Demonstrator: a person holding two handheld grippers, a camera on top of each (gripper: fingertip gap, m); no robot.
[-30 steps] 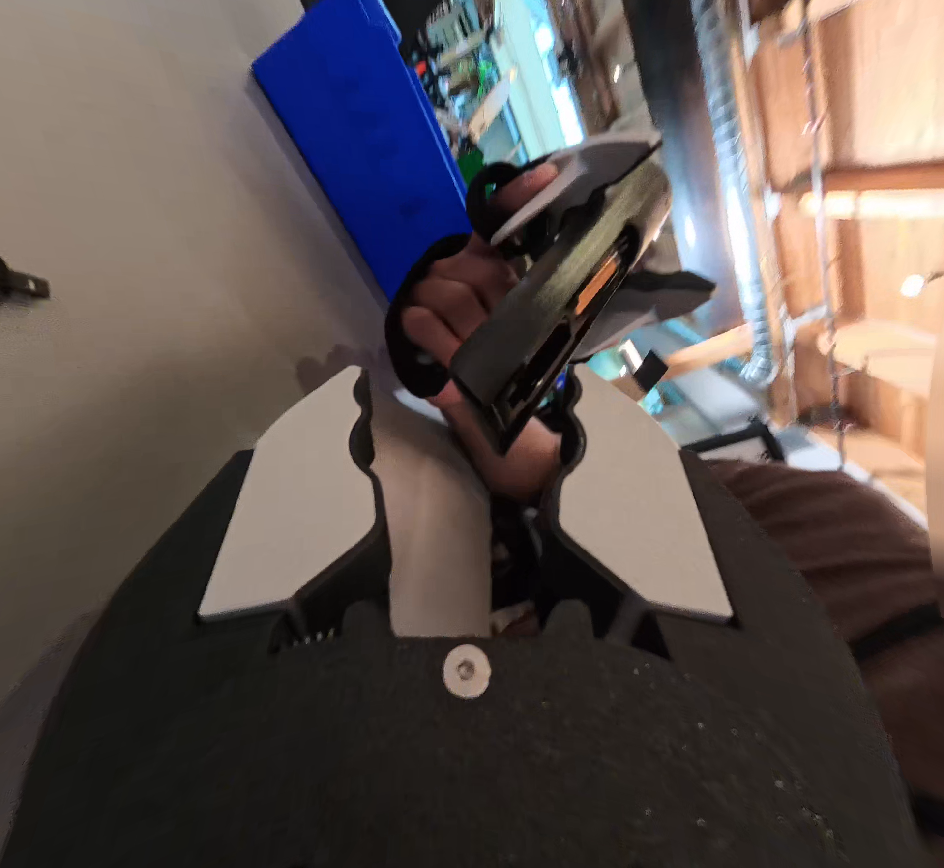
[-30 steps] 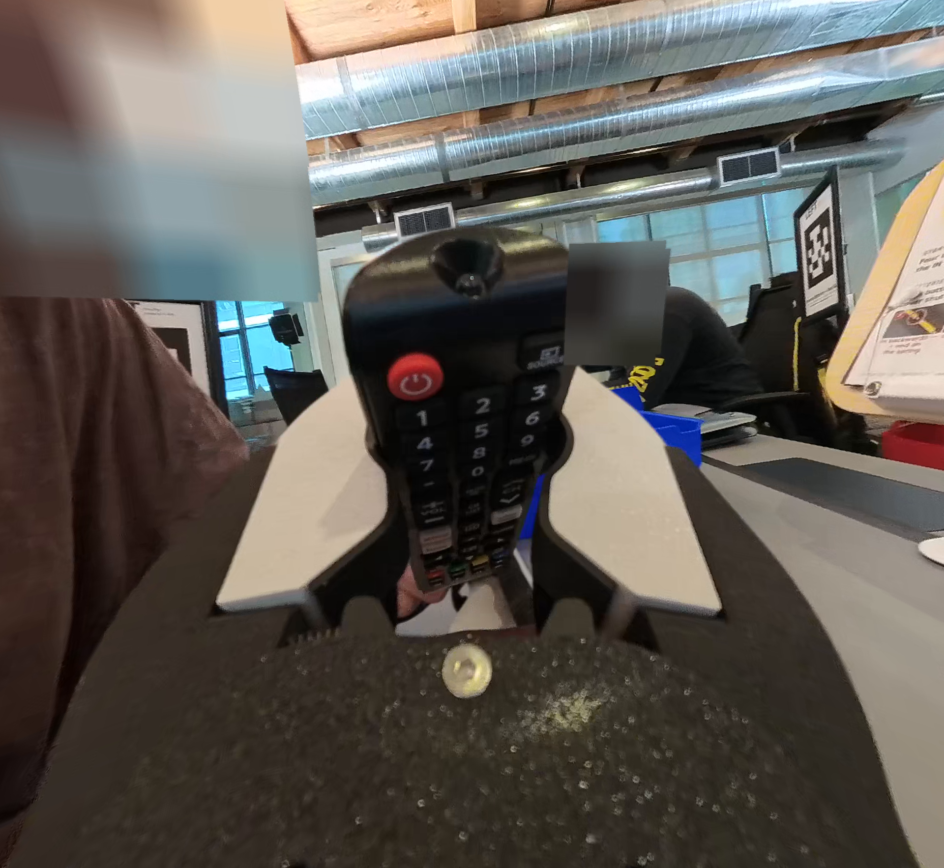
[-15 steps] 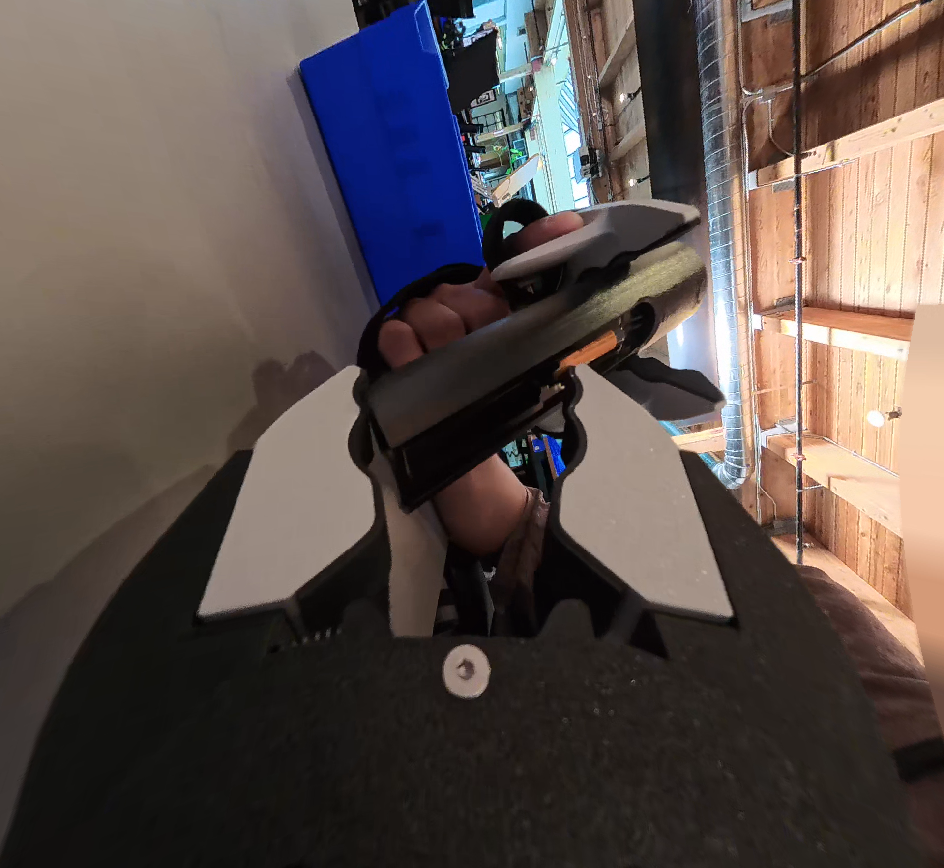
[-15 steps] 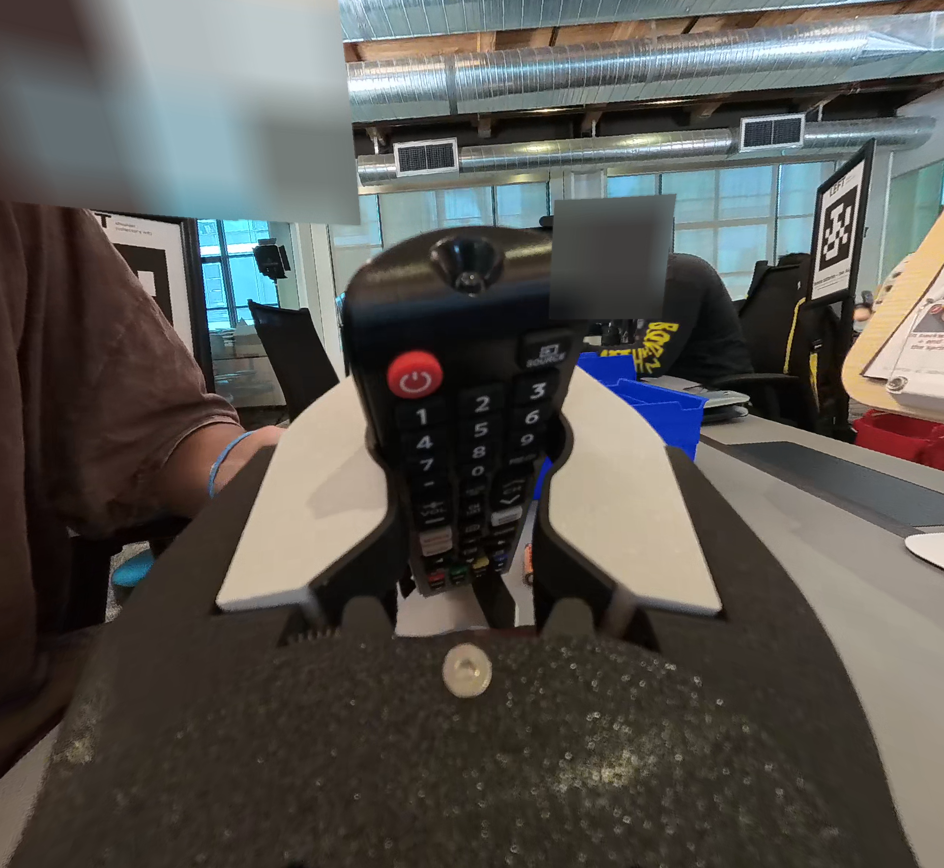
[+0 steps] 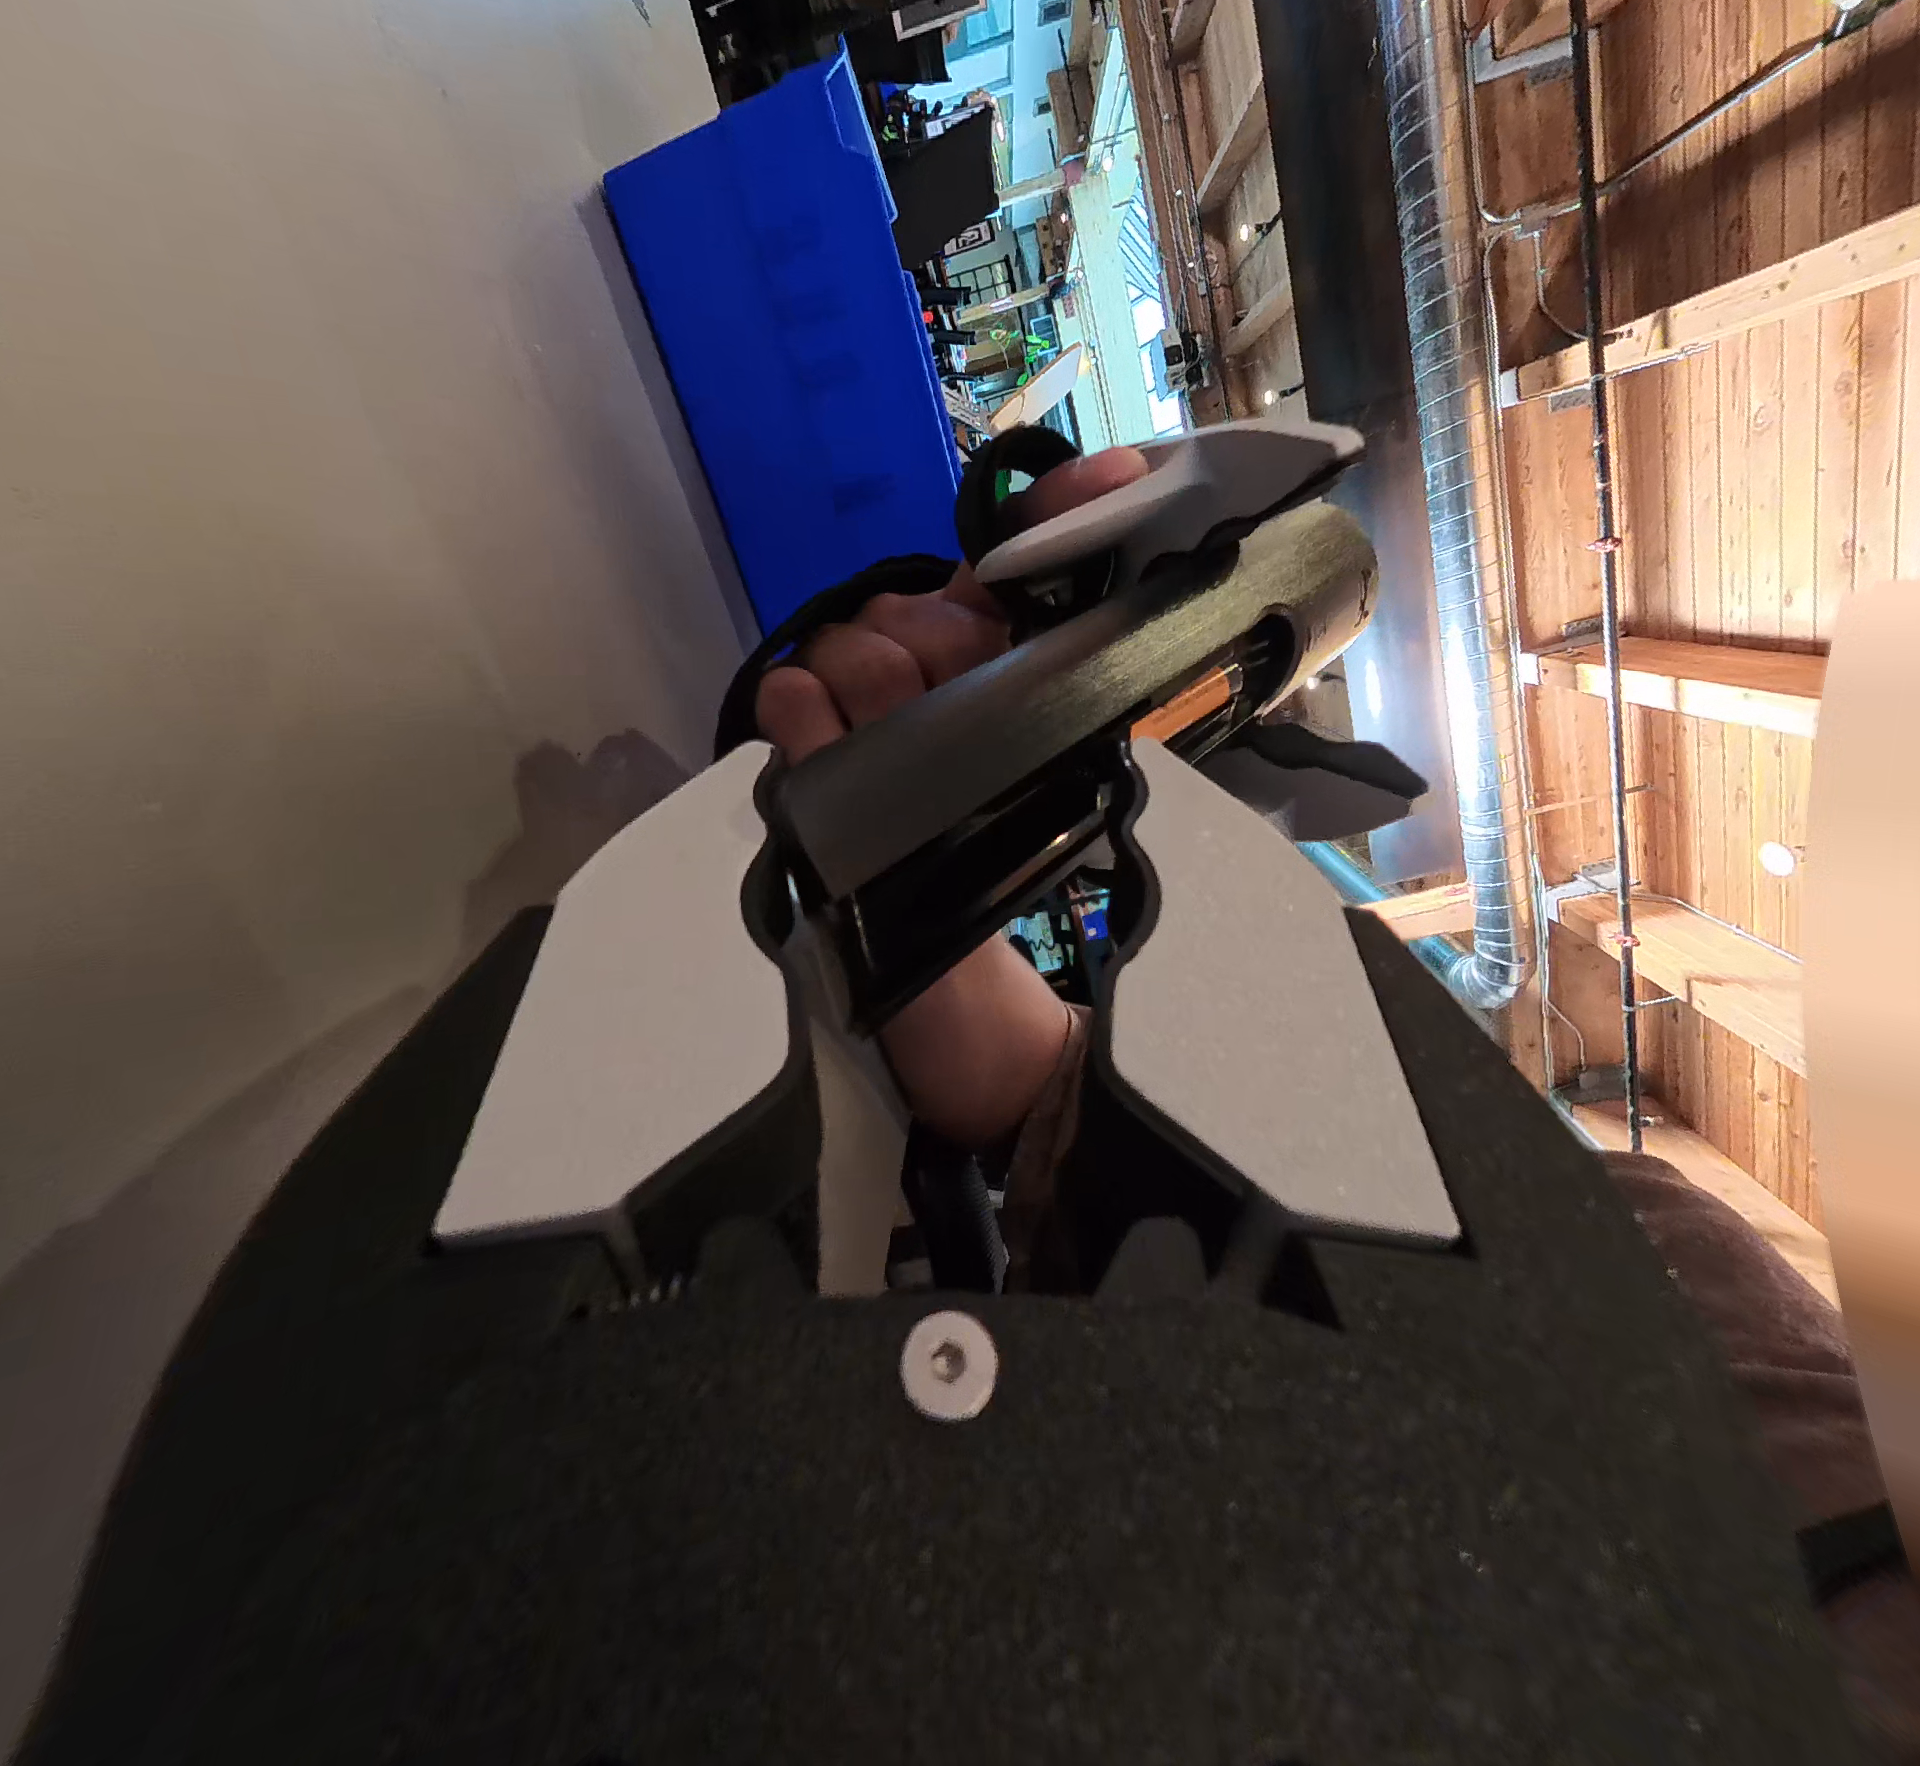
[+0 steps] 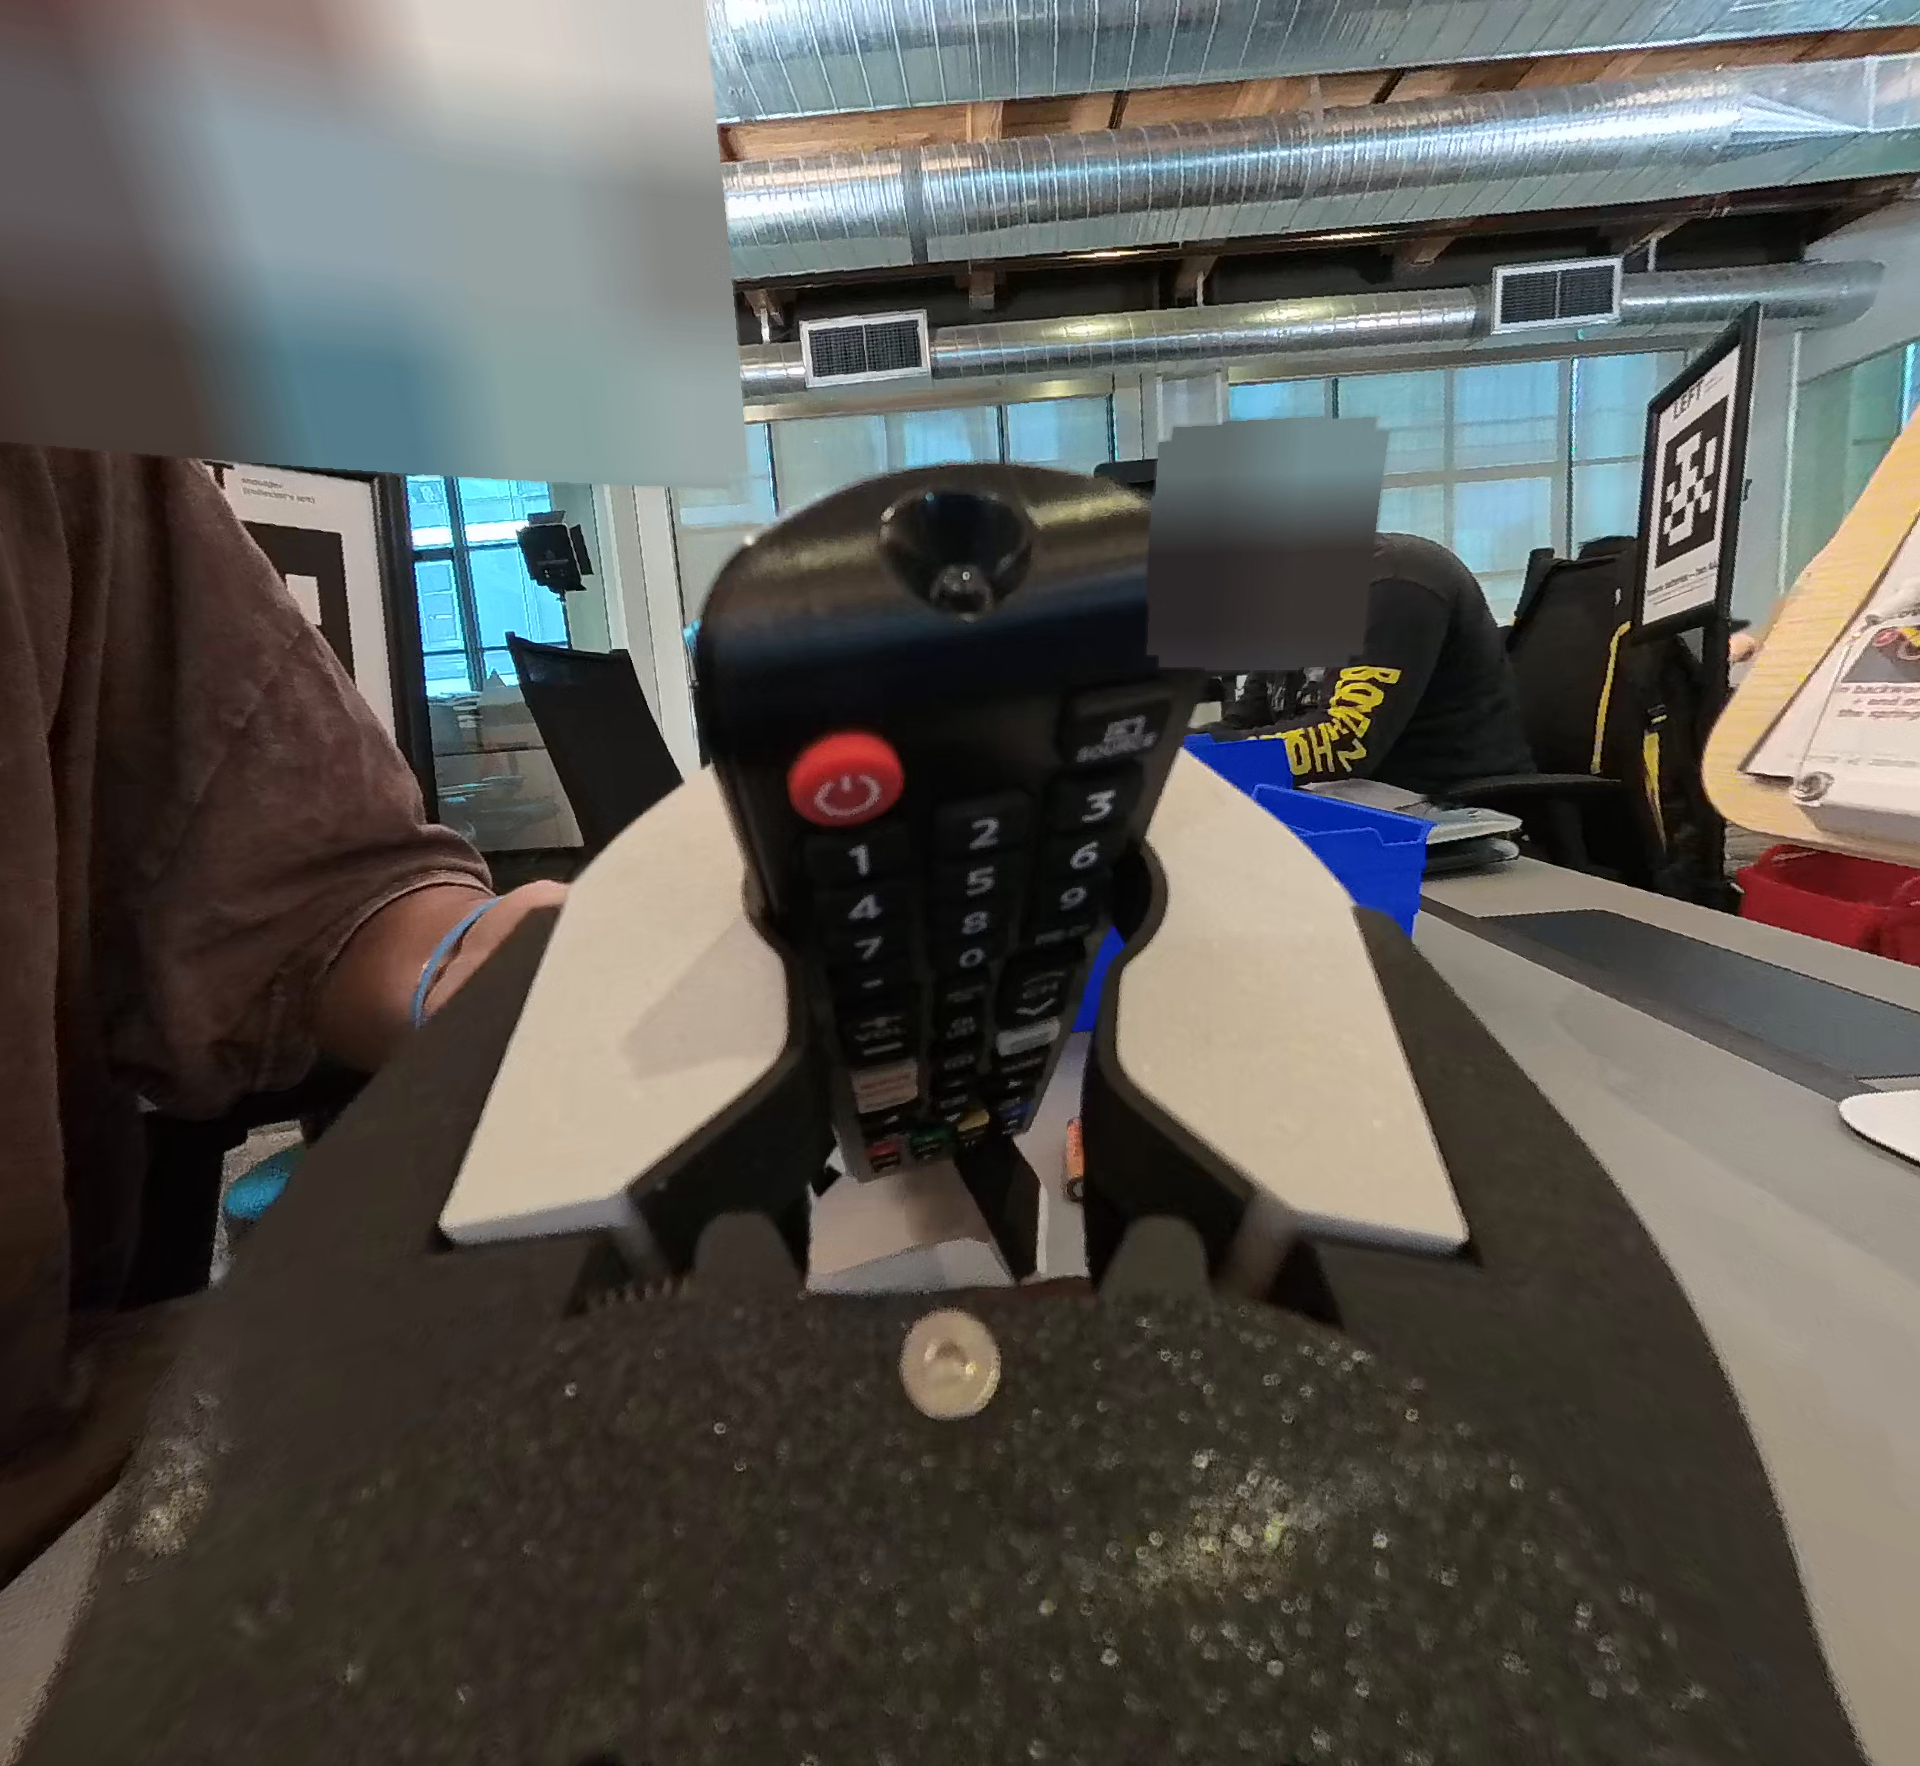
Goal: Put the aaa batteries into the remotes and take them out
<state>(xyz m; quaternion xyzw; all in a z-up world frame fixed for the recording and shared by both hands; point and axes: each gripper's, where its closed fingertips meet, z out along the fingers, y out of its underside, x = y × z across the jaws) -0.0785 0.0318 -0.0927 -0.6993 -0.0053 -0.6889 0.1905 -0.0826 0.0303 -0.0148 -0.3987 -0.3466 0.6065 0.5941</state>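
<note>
Inspecting the battery stage: found the remote (image 6: 935, 677) clenched in the right gripper (image 6: 945, 885), keypad toward that camera, emitter end up at 12 o'clock. From the left wrist view, found the rear face exposed with the cover off and one battery (image 5: 1195, 708) seated toward the 2 o'clock end of the compartment; unable to confirm a second beside it. Found the left gripper (image 5: 951, 823) spread and carrying nothing, with the remote's butt end between its fingertips; unable to determine contact there. Noted a loose battery (image 6: 1073, 1157) lying on the table (image 6: 1662, 1145) at 5 o'clock of the remote in the right wrist view, and a blue bin (image 5: 790, 345) at 11 o'clock in the left.

Judged mid-cycle, with the compartment open for loading or unloading; unable to say which. Next move likely calls for holding the remote rigid and either pinching the seated cell free or fetching the loose one, with fine alignment to the slot.

Against one second ago: remote now lower and flatter in the left view, brought from above the left fingertips to between them; right grasp unchanged.
</note>
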